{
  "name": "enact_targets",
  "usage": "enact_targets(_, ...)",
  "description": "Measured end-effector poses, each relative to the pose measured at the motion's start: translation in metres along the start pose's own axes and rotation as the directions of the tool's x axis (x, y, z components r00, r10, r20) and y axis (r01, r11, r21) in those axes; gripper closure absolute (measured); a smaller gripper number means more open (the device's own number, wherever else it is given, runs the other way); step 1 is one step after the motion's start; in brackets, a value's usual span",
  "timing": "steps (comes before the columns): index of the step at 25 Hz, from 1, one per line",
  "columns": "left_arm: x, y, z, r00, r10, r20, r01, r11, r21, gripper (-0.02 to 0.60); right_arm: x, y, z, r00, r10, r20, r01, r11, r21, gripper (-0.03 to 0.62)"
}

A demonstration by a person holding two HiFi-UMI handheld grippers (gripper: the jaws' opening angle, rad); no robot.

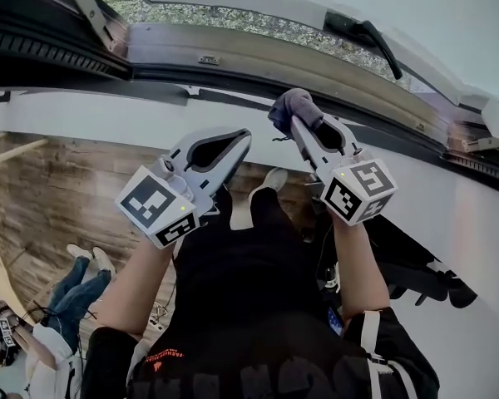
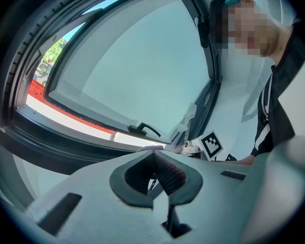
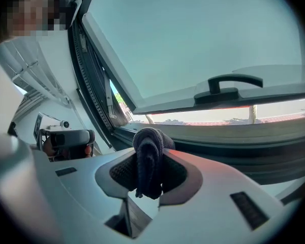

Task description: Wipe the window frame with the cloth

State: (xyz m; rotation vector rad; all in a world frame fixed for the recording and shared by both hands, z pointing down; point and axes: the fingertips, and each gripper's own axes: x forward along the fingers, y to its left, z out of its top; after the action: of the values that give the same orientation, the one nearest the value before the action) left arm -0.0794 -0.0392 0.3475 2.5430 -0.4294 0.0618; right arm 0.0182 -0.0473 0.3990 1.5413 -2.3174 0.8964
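Note:
A dark cloth is bunched between the jaws of my right gripper, which is shut on it. The cloth hangs just short of the window frame's black seal and its tan lower rail. In the right gripper view the cloth droops over the jaws of the right gripper, with the frame rail beyond. My left gripper is beside it, lower and to the left, shut with nothing in it. The left gripper view shows the left gripper with jaw tips touching, below the dark frame.
The open sash carries a black handle and swings outward above the rail. A metal stay arm crosses the top left. A white sill runs under the frame. Below lie a wooden floor and another person's legs.

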Motion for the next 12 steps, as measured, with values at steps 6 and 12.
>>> enact_targets(6,-0.023,0.016,0.003,0.999,0.037,0.021,-0.036,0.999,-0.016,0.563,0.023,0.022,0.002,0.999,0.038,-0.023,-0.038,0.999,-0.021,0.494)
enact_targets(12,-0.041,0.031,0.007,0.997,0.061,0.038,-0.06,0.998,-0.023,0.563,0.045,0.043,0.003,0.997,0.07,-0.04,-0.071,0.997,-0.041,0.494)
